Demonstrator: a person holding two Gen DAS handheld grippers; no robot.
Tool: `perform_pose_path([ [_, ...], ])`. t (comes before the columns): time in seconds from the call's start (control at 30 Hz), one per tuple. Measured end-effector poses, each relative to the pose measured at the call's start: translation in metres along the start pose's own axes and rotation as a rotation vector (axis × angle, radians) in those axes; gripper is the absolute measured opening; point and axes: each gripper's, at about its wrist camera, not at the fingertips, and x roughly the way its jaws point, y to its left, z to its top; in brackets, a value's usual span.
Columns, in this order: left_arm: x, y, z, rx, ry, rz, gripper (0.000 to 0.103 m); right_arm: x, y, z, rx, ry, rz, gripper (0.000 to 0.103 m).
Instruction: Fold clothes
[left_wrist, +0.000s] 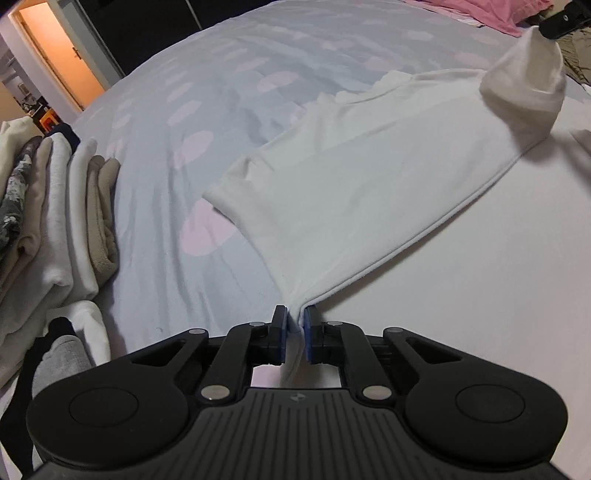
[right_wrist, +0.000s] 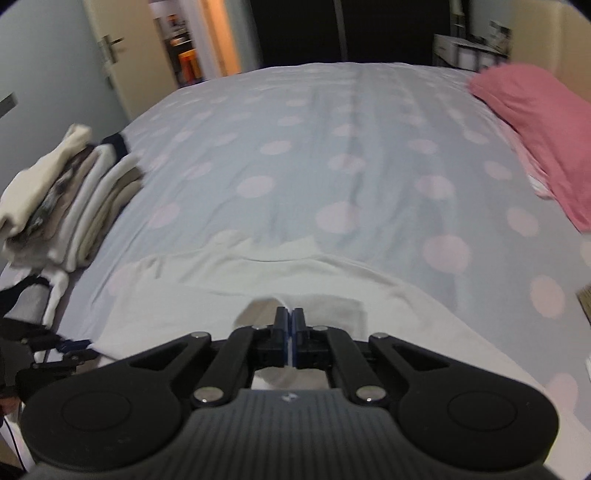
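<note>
Spread over the big bed is a pale blue cover (right_wrist: 295, 147) with soft pink dots, and it fills most of both views. Far behind it is a dark wall, and on the far left an open door (right_wrist: 110, 55) lets in warm orange light.

On the near part of the bed lies a big white top (left_wrist: 369, 177). It is spread out flat, with one sleeve (left_wrist: 255, 195) reaching toward the left and a folded edge running across it.

A pink pillow (right_wrist: 535, 125) sits on the far right of the bed.

On the left side of the bed is a pile of folded clothes (left_wrist: 55, 206) in white, cream and tan, well apart from the white top.

The left gripper (left_wrist: 294, 325) is at the near edge of the top. Its two fingers are almost together and they pinch a bit of the white cloth between the blue pads.

The right gripper (right_wrist: 289, 325) is squeezed tight too, with white cloth caught between its fingers. In the left wrist view it shows up small at the far right (left_wrist: 557, 22), holding a corner of the top up off the bed like a little tent
</note>
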Motion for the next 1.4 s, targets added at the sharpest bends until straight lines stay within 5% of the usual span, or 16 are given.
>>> perform_pose_path([
  [0.37,0.006,-0.013,0.004,0.038,-0.024,0.001,0.015,0.027,-0.096,-0.033,0.190,0.082,-0.188,0.002],
  [0.63,0.008,-0.014,0.008,0.034,-0.023,0.016,0.016,0.035,-0.157,-0.042,0.330,0.015,-0.255,0.008],
  [0.73,0.010,-0.014,0.010,0.041,-0.021,0.013,0.016,0.028,-0.160,-0.039,0.337,-0.009,-0.230,0.017],
  [0.87,0.011,-0.015,0.009,0.070,-0.019,0.016,0.019,0.022,-0.159,-0.042,0.369,0.006,-0.153,0.048],
  [1.17,-0.002,-0.022,0.000,0.165,-0.076,0.019,0.040,0.056,-0.182,-0.073,0.637,0.127,-0.081,0.036],
  [1.23,-0.004,-0.024,-0.001,0.201,-0.091,0.028,0.040,0.059,-0.181,-0.074,0.664,0.123,-0.076,0.033],
  [1.27,-0.005,-0.025,-0.002,0.219,-0.095,0.037,0.040,0.061,-0.181,-0.075,0.675,0.120,-0.074,0.023],
  [1.4,-0.006,-0.026,-0.008,0.284,-0.133,0.079,0.041,0.053,-0.169,-0.064,0.643,0.064,-0.070,0.019],
])
